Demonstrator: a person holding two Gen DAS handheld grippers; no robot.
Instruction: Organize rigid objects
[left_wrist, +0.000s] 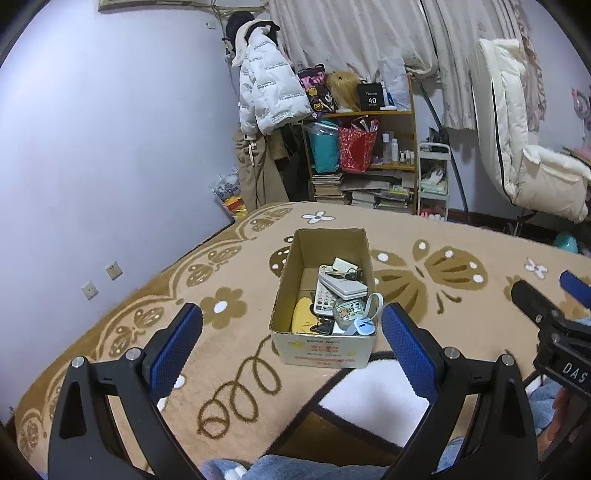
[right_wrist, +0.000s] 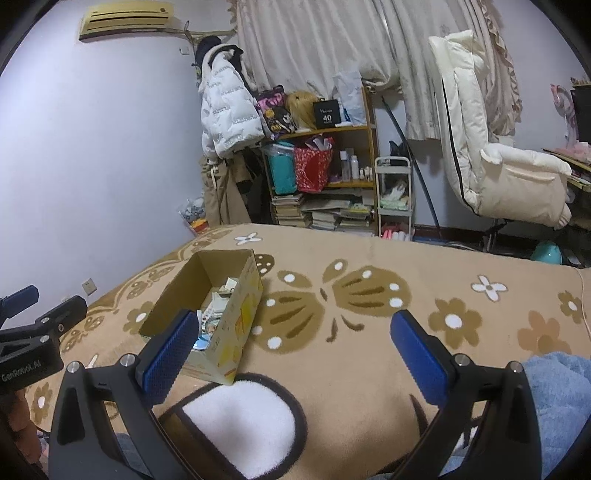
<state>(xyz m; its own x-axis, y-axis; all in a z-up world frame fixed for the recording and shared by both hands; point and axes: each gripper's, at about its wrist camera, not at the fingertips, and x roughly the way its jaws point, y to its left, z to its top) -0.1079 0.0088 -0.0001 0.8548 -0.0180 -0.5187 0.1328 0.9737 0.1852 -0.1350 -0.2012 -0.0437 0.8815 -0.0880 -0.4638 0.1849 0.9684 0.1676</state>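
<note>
Box of small things sits on the blanket straight ahead of the left gripper, with its long side pointing away from it. The left gripper is nearer; for the right gripper the box lies ahead and to the left. Both grippers are wide open and hold nothing.

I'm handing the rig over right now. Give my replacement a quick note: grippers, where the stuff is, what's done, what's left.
Left gripper: open, empty, facing the cardboard box.
Right gripper: open, empty, over the blanket to the right of the box.
Remote, white case, keys and other small items lie in the box.
No loose items show on the blanket.
Left: probably nothing to pick up; confirm.
</note>
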